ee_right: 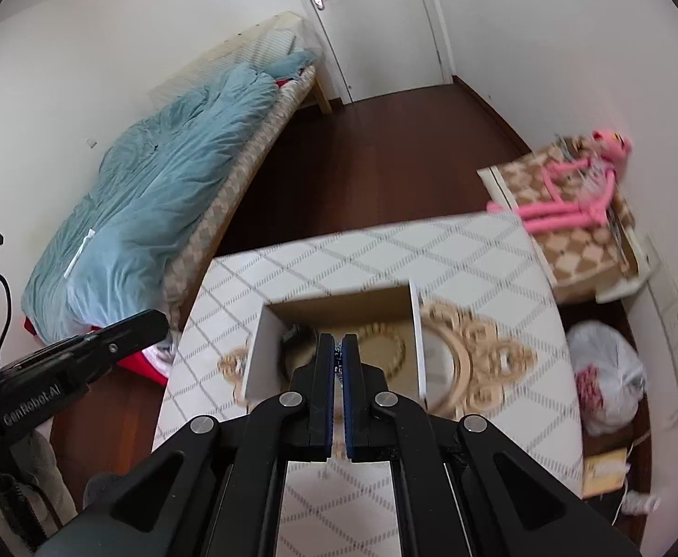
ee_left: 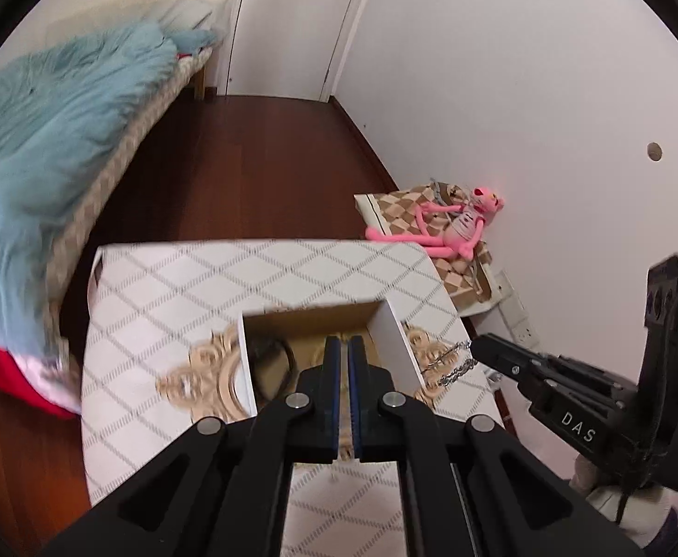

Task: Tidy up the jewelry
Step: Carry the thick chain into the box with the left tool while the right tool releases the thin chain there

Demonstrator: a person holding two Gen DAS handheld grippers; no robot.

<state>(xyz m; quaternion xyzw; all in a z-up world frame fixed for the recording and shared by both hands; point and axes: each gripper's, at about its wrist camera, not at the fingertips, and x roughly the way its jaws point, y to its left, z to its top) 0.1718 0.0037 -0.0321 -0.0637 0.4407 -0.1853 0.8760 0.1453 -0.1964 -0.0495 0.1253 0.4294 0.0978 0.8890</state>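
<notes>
Two grippers up over a table (ee_left: 162, 288) with diamond-pattern cloth. Left gripper (ee_left: 343, 348) has its jaws together, nothing visibly between them. Right gripper (ee_left: 476, 346) seen from the left wrist view is clamped on a silver chain (ee_left: 453, 362) that dangles off its tip, just right of the open white box (ee_left: 397, 329). From the right wrist view a bit of chain shows between the closed blue pads (ee_right: 349, 362). Box has a brown interior, a dark ring-like item (ee_left: 271, 355) at its left side. Gold ornate mirror (ee_right: 459, 362) lies flat beside the box. Pink plush toy (ee_left: 450, 223) on a side stand, blue blanket (ee_right: 153, 185) on the bed.
</notes>
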